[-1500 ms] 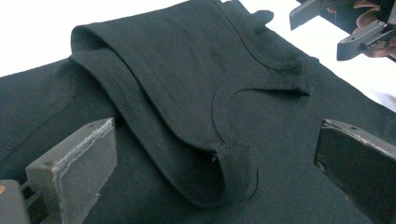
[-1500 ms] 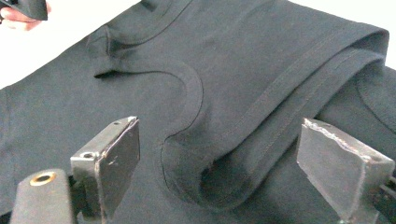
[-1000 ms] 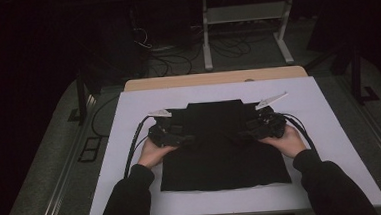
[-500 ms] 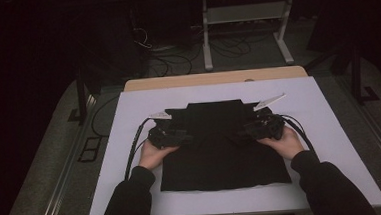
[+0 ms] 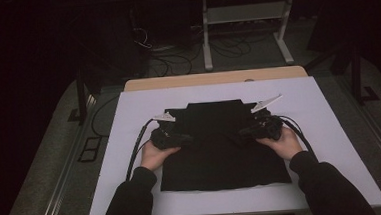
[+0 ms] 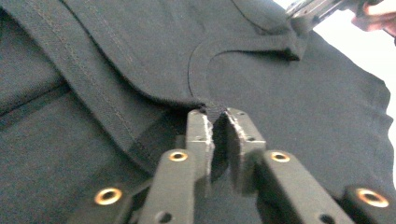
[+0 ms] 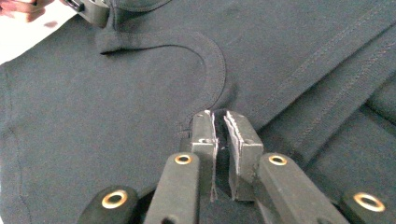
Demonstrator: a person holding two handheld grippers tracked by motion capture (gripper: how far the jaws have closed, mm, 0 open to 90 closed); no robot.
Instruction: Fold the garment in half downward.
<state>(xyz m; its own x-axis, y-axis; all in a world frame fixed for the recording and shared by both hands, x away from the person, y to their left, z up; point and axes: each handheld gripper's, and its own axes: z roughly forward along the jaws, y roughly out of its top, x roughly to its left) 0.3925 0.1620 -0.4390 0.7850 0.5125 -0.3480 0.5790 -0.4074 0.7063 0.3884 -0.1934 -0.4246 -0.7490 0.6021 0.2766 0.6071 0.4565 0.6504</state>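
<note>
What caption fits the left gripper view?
Left claw shut on the black shirt at its collar seam; right claw grips beyond.

Black T-shirt (image 5: 221,150) on the table.
It lay flat, partly folded, collar pinched up at both ends.

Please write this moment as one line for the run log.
left gripper: just closed, shut on black cotton T-shirt collar | right gripper: same | T-shirt: folded on white board
</note>
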